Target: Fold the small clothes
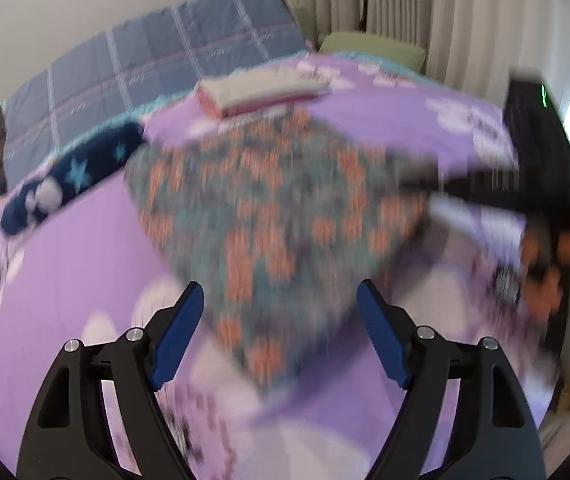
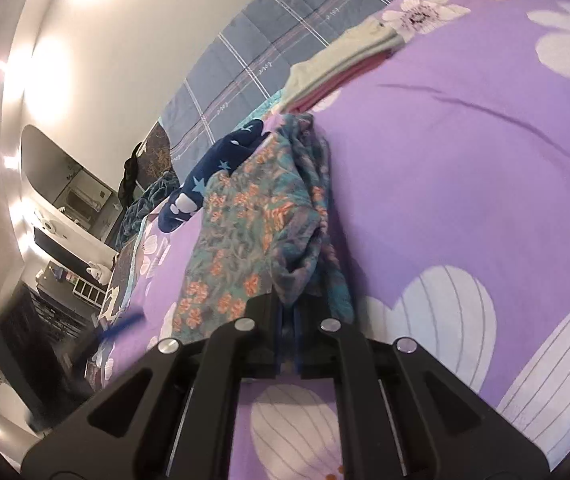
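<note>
**Folding check: floral garment on the bed**

Lying on the purple flowered bedsheet [image 2: 465, 168], the teal-and-orange floral garment [image 2: 245, 232] sits toward the middle of the bed; right gripper [image 2: 288, 320] is clenched on a bunched edge of it, cloth pinched between the blue pads; left gripper [image 1: 281, 312] stands released, jaws spread wide, nothing pressed between them, garment blurred just beyond; a folded pink-and-white stack [image 1: 261, 90] and a navy star-print piece [image 1: 73, 176] lie nearer the bed's far edge, against the blue plaid quilt [image 1: 157, 60].
</note>
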A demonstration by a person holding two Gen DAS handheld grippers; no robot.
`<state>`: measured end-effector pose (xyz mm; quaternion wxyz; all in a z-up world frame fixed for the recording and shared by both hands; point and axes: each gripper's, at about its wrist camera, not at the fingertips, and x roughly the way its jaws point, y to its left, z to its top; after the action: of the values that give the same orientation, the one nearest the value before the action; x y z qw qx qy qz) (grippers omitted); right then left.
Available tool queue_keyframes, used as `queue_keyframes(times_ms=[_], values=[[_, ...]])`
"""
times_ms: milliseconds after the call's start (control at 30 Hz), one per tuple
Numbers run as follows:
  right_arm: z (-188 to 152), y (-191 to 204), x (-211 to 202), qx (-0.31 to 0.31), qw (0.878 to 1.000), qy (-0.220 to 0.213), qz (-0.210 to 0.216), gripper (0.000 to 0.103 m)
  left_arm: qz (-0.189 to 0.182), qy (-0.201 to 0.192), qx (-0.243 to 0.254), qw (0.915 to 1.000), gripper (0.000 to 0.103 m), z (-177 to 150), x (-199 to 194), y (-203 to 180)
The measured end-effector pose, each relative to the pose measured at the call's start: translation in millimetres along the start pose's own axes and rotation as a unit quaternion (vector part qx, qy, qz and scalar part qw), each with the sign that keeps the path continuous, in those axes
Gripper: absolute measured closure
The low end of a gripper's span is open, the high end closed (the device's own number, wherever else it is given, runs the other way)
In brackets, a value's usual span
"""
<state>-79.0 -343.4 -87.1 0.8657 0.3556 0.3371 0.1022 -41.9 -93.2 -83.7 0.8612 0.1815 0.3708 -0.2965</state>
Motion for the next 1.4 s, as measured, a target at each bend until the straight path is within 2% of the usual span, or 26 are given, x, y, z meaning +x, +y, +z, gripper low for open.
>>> queue_keyframes(times_ms=[100, 167, 300, 433, 500, 600, 800, 1000, 1067, 1167, 1200, 1267, 1300, 1333, 1400], values=[[6, 12, -4, -0.011, 1.000, -0.004, 0.007, 0.099, 0.027, 0.017, -0.016, 0.9994, 0.024, -25, 10, 3], [10, 19, -5, -0.019, 1.000, -0.006, 0.010, 0.099, 0.053, 0.018, -0.032, 0.9979, 0.024, -29, 15, 8], [19, 33, -11, -0.028, 0.999, -0.012, 0.016, 0.099, 0.067, -0.018, -0.068, 0.9953, 0.024, -23, 11, 17], [22, 30, -16, -0.016, 1.000, -0.021, 0.011, 0.099, 0.125, 0.000, -0.045, 0.9911, 0.024, -27, 21, 16], [19, 20, -15, 0.000, 1.000, -0.013, 0.004, 0.099, 0.137, 0.013, -0.053, 0.9890, 0.024, -33, 24, 22], [13, 3, -10, 0.028, 1.000, 0.007, -0.003, 0.099, 0.127, 0.016, -0.079, 0.9886, 0.024, -37, 21, 33], [10, 0, -10, 0.030, 1.000, 0.008, -0.005, 0.099, 0.150, 0.014, -0.054, 0.9870, 0.024, -35, 19, 21], [10, 6, -15, 0.020, 1.000, 0.006, 0.005, 0.099, 0.145, 0.014, -0.064, 0.9872, 0.024, -37, 17, 26], [6, 1, -12, 0.016, 1.000, 0.012, -0.007, 0.099, 0.143, 0.015, -0.066, 0.9875, 0.024, -38, 18, 27], [-5, -18, 5, 0.016, 0.997, 0.050, -0.060, 0.096, 0.134, 0.018, -0.071, 0.9883, 0.023, -40, 17, 30], [-10, -26, 7, 0.021, 0.997, 0.056, -0.053, 0.096, 0.129, 0.019, -0.074, 0.9888, 0.023, -41, 16, 31], [-10, -28, 2, 0.024, 0.997, 0.054, -0.047, 0.095, 0.120, 0.020, -0.078, 0.9895, 0.024, -44, 11, 34], [-7, -23, -4, 0.012, 0.997, 0.049, -0.052, 0.087, 0.112, 0.019, -0.080, 0.9903, 0.024, -45, 5, 35], [-3, -17, -11, -0.007, 0.997, 0.034, -0.070, 0.085, 0.106, 0.018, -0.079, 0.9910, 0.024, -45, -3, 34], [3, -4, -22, -0.042, 0.996, 0.009, -0.080, 0.085, 0.082, -0.003, -0.068, 0.9943, 0.033, -42, -24, 30]])
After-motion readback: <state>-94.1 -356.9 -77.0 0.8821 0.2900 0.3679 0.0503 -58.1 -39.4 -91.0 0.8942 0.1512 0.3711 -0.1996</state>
